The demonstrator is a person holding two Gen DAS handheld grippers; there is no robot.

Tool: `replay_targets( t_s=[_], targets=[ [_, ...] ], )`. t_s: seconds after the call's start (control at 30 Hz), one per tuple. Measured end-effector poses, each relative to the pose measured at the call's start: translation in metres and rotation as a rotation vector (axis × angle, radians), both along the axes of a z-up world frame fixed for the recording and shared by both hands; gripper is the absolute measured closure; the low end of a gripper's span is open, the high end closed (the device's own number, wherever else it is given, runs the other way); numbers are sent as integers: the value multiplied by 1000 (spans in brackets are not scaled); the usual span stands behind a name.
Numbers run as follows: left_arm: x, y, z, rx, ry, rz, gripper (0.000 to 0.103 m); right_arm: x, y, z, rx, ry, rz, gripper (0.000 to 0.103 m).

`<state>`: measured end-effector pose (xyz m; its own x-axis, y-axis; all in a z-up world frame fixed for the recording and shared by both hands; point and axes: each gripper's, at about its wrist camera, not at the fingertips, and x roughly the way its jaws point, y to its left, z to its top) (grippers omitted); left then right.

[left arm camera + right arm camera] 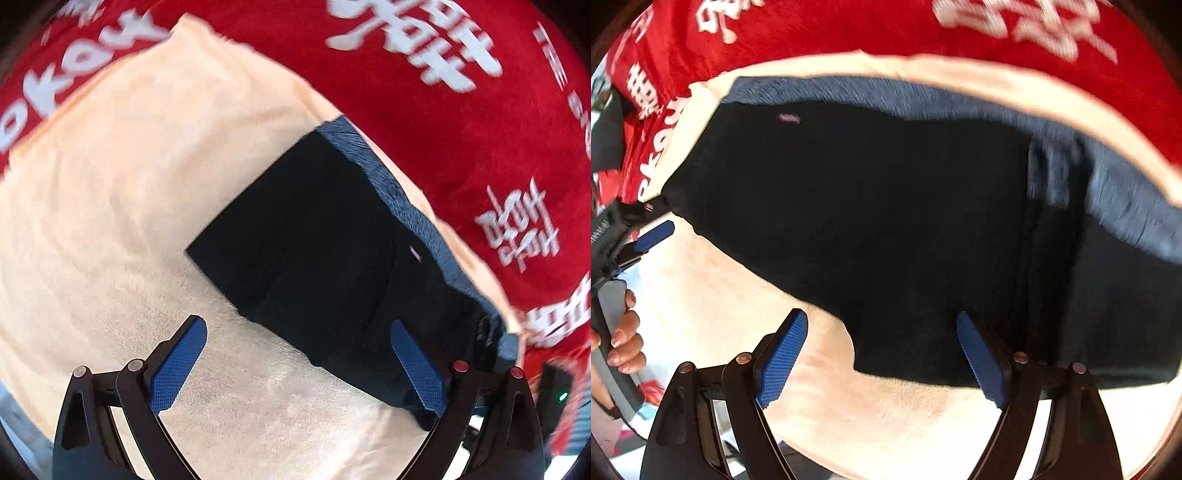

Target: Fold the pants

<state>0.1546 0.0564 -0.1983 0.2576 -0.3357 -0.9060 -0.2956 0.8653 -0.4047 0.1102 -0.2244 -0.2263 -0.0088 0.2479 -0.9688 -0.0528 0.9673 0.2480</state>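
While both tools hang just above the cloth, neither has a grip on anything: the left gripper stands with its blue pads spread wide, and the right gripper is spread just as wide. Nearest to us is the cream towel, bare under the left tool's left pad, and on it lie the pants, dark navy, already folded into a compact block with a paler blue layer showing along the far edge. From the left wrist the block runs long from near right to far left, and only that tool's right pad overlaps its near corner. From the right wrist the pants fill the view, the near hem sitting right between the open pads, so the right hand looks the closer one for the next pinch. At the left edge there, the other hand grips its handle. Farthest back, the red blanket with white lettering.
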Motion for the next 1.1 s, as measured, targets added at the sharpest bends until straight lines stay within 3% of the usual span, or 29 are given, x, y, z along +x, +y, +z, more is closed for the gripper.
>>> replay_targets(
  t_s=[0.1, 0.37, 0.47, 0.7, 0.8, 0.93, 0.97, 1.0, 1.03, 1.1],
  targets=[
    [-3, 10, -11, -108, 15, 33, 3, -5, 0, 2, 9, -29, 15, 17],
    [7, -27, -13, -187, -8, -57, 3, -2, -5, 0, 33, -23, 1, 17],
    [10, -39, -20, -155, -8, -79, 2, 1, -2, -1, 25, -20, 11, 17],
    [17, -33, -13, -222, -54, 26, 2, -2, -5, 0, 33, -31, 21, 17],
    [23, -43, -5, -179, -103, -8, 2, -5, -3, 0, 32, -41, 28, 17],
    [30, -49, -23, -88, -35, 6, 4, -3, -6, 2, 44, -29, 12, 17],
    [31, -51, -20, -67, -40, 14, 7, -2, -8, 4, 54, -20, 1, 17],
    [31, -54, -17, -20, -39, 10, 19, 0, -11, 7, 70, -9, -14, 17],
    [32, -58, -14, 39, -32, -4, 39, 2, -14, 11, 85, -4, -33, 17],
    [34, -67, -12, 174, -19, -55, 58, 11, -21, 23, 104, -7, -66, 17]
  ],
)
